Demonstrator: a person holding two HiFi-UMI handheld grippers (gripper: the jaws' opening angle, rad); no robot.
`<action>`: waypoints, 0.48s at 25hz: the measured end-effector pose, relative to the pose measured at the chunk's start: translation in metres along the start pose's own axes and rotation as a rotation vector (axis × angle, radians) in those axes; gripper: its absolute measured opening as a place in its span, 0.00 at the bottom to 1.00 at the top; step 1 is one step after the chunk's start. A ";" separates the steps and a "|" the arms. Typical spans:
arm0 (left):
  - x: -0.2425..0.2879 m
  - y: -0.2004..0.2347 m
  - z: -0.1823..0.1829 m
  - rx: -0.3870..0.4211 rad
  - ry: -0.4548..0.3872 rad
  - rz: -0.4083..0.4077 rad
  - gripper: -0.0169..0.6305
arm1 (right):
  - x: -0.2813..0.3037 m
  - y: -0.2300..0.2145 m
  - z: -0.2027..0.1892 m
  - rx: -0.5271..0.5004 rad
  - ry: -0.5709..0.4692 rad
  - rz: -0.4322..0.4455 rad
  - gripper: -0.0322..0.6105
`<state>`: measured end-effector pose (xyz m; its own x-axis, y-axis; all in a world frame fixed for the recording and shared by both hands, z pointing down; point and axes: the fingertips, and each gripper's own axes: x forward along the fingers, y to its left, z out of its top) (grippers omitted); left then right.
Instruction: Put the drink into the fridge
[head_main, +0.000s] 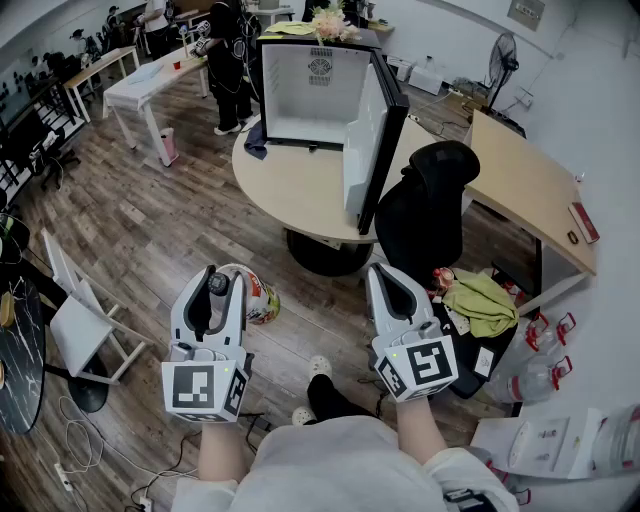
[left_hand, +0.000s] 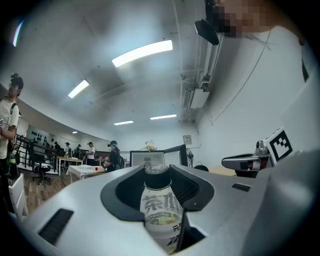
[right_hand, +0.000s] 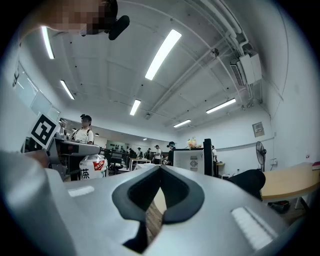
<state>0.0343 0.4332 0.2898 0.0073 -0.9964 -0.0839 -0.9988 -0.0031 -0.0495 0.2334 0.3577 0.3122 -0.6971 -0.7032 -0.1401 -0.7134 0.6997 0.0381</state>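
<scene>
- On the round beige table (head_main: 290, 190) ahead, a small white fridge (head_main: 315, 95) is standing with its door (head_main: 372, 150) swung open to the right, showing a bare white inside.
- Wood-plank flooring (head_main: 150, 220) is running under the table and back across a bright office, where people are standing at white tables under strip lights.
- Beside the round table, a black office chair (head_main: 430, 210) is sitting next to a second, angular desk (head_main: 520, 185); a green cloth (head_main: 480, 300) is lying low near it.
- At the left edge a white folding chair (head_main: 85, 320) is standing on the planks.
- Near the person's body, the left gripper (head_main: 210, 285) is clasping the drink bottle (left_hand: 159, 210) between its jaws, well short of the fridge.
- Alongside, the right gripper (head_main: 385, 275) is hanging with its jaws pressed together on nothing.
</scene>
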 end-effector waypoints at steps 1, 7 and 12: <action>0.001 0.001 0.000 0.001 0.001 0.000 0.27 | 0.001 0.001 0.000 0.002 0.001 -0.002 0.06; 0.009 0.006 -0.003 -0.006 0.004 -0.003 0.27 | 0.010 -0.001 -0.004 0.002 0.010 -0.001 0.06; 0.025 0.012 -0.005 -0.013 0.004 -0.003 0.27 | 0.027 -0.009 -0.009 0.015 0.014 -0.012 0.06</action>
<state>0.0219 0.4082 0.2922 0.0101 -0.9968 -0.0797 -0.9993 -0.0072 -0.0367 0.2204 0.3312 0.3166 -0.6895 -0.7131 -0.1270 -0.7206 0.6930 0.0215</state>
